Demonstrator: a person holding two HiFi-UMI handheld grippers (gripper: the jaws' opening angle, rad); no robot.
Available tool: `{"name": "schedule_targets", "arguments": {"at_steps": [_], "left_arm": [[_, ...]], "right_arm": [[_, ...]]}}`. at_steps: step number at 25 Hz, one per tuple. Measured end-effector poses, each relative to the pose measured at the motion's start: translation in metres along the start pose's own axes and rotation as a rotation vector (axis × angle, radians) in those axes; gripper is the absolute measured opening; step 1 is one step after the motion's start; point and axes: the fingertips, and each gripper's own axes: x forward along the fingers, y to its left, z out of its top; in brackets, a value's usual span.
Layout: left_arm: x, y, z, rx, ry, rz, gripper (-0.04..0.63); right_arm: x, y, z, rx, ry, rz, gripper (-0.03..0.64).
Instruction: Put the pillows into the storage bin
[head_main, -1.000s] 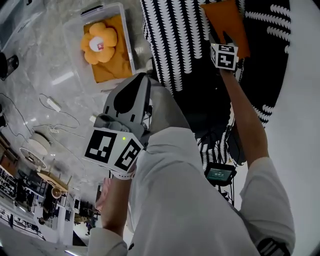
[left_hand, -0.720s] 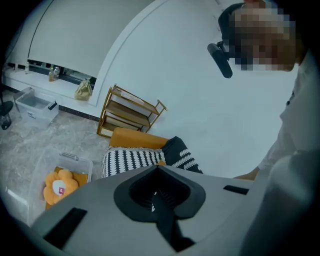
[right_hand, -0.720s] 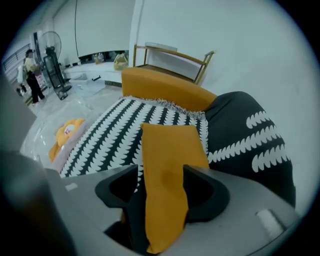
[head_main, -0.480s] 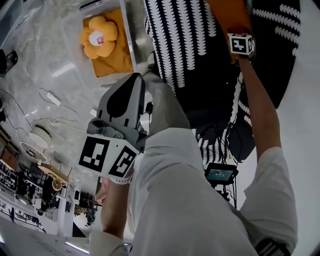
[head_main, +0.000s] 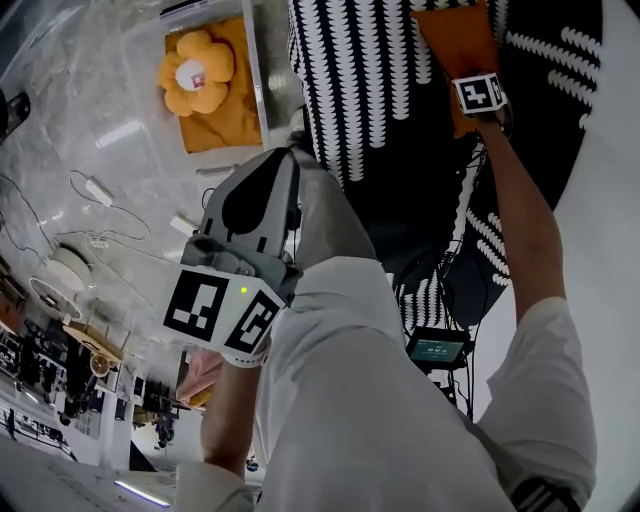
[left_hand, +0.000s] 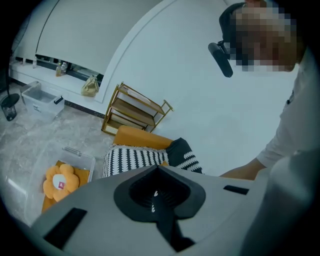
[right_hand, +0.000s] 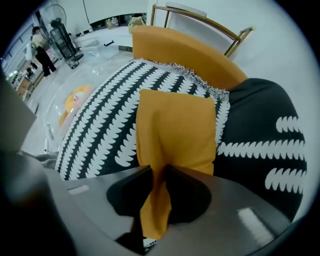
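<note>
Right tool (right_hand: 157, 174) pinching orange pillow (right_hand: 175, 130), grip plain only in right gripper view; left tool (left_hand: 159, 172) pressed together.

Around me I see a pale marble floor (left_hand: 45, 135), a curved white wall (left_hand: 165, 60), and a gold rack (left_hand: 136, 111) beside an orange sofa (left_hand: 137, 137).

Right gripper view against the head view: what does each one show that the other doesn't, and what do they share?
Only the right gripper view shows the right gripper with its jaws pinched on a fold of the orange pillow, plus a fan in the background. Only the head view shows the left gripper held near the body, a small screen at the waist and cables on the floor. Both show the orange pillow over the black-and-white cushion, and the flower pillow.
</note>
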Motion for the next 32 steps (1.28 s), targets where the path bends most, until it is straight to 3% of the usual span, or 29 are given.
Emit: {"name": "schedule_targets", "arguments": {"at_steps": [4, 10, 18, 32], "left_arm": [[0.002, 0.004, 0.002, -0.008, -0.007, -0.002, 0.008], [-0.002, 0.012, 0.004, -0.007, -0.002, -0.007, 0.008], [-0.004, -0.001, 0.002, 0.016, -0.003, -0.032, 0.008], [-0.046, 0.009, -0.006, 0.003, -0.068, -0.023, 0.008]], "right_arm": [[0.002, 0.023, -0.013, 0.077, 0.038, 0.039, 0.061], [-0.011, 0.032, 0.009, 0.083, -0.064, 0.004, 0.028], [-0.045, 0.106, 0.055, -0.011, -0.234, 0.157, 0.02], [-0.097, 0.228, 0.103, -0.089, -0.346, 0.342, 0.02]]}}
